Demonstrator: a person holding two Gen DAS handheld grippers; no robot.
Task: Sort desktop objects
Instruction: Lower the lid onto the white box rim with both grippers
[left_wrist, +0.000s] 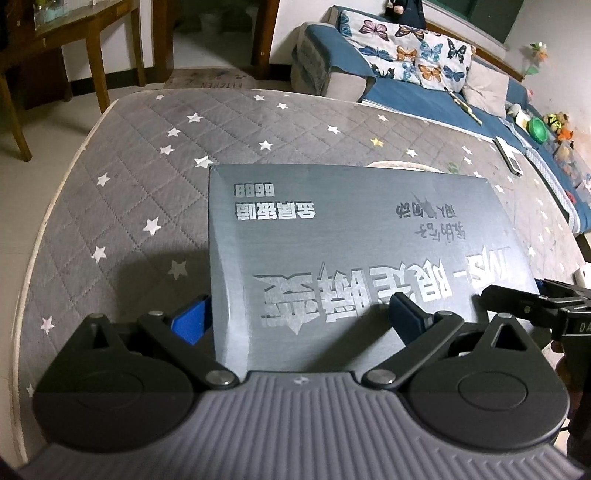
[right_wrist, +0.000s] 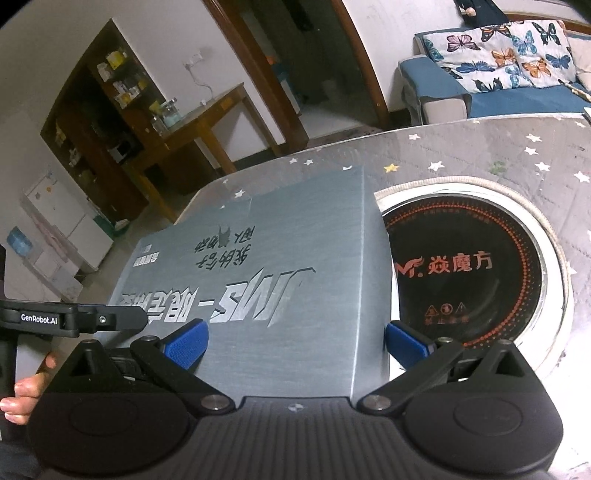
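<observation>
Grey box (left_wrist: 351, 254) fills gap between my left gripper (left_wrist: 299, 317) pads, jaws spread wide across it; right gripper (right_wrist: 295, 339) likewise wide, straddling box corner. Box lies on starred cover (left_wrist: 129, 166), overlapping round cooktop (right_wrist: 465, 269).

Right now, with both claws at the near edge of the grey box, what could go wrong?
1. The grey box is wide; the left claw and right claw stand open around its near edge, so a lift could tip it.
2. The box's far corner lies close to the induction cooktop; sliding it right could ride onto the glass.
</observation>
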